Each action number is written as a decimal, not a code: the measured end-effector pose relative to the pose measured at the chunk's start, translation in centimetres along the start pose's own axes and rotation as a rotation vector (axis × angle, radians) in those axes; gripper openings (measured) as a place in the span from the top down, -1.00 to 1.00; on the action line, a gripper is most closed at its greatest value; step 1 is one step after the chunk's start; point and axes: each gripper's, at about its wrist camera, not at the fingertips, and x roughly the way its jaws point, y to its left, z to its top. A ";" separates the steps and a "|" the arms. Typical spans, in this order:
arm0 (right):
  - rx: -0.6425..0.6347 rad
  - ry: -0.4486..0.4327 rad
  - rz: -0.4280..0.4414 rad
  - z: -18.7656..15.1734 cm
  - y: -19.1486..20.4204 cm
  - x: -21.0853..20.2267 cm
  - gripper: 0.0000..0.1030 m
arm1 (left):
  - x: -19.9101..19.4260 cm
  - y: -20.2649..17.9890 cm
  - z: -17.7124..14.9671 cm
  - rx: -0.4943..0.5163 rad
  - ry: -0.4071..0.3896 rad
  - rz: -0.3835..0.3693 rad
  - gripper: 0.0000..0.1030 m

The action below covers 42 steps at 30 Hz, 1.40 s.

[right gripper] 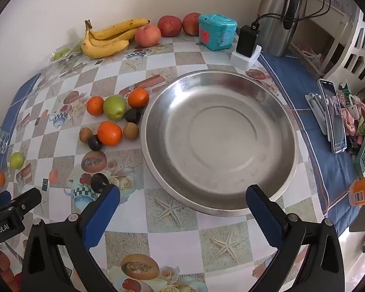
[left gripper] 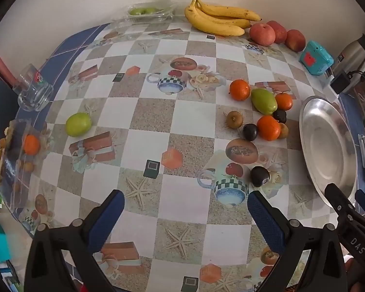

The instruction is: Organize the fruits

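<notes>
An empty steel bowl point(right gripper: 219, 143) sits on the patterned table, also at the right in the left wrist view point(left gripper: 328, 150). Left of it lies a cluster of oranges point(right gripper: 109, 132), a green fruit point(right gripper: 114, 107), kiwis point(right gripper: 131, 130) and dark plums point(right gripper: 95, 142). One plum point(right gripper: 99, 182) lies apart, near my right gripper's left finger; it also shows in the left wrist view point(left gripper: 260, 176). Bananas point(right gripper: 109, 37) and apples point(right gripper: 147, 35) line the wall. A lone green fruit point(left gripper: 78, 124) lies left. My left gripper point(left gripper: 186, 203) is open and empty. My right gripper point(right gripper: 182, 198) is open and empty before the bowl.
A teal box point(right gripper: 216, 31), a charger point(right gripper: 247, 41) and a steel flask point(right gripper: 278, 17) stand at the back right. A phone on a stand point(right gripper: 333, 114) is at the right. A glass mug point(left gripper: 34, 90) and a clear box with fruit point(left gripper: 17, 155) sit at the left edge.
</notes>
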 end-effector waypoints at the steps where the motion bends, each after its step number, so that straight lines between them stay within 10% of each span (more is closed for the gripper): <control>1: -0.005 0.015 -0.012 0.0 0.0 0.0 -1.00 | 0.0 0.1 0.1 -0.003 -0.002 0.001 -0.99; 42: -0.002 0.006 -0.005 0.2 0.0 -0.2 -1.00 | -0.1 0.0 0.0 -0.003 -0.017 0.015 -1.00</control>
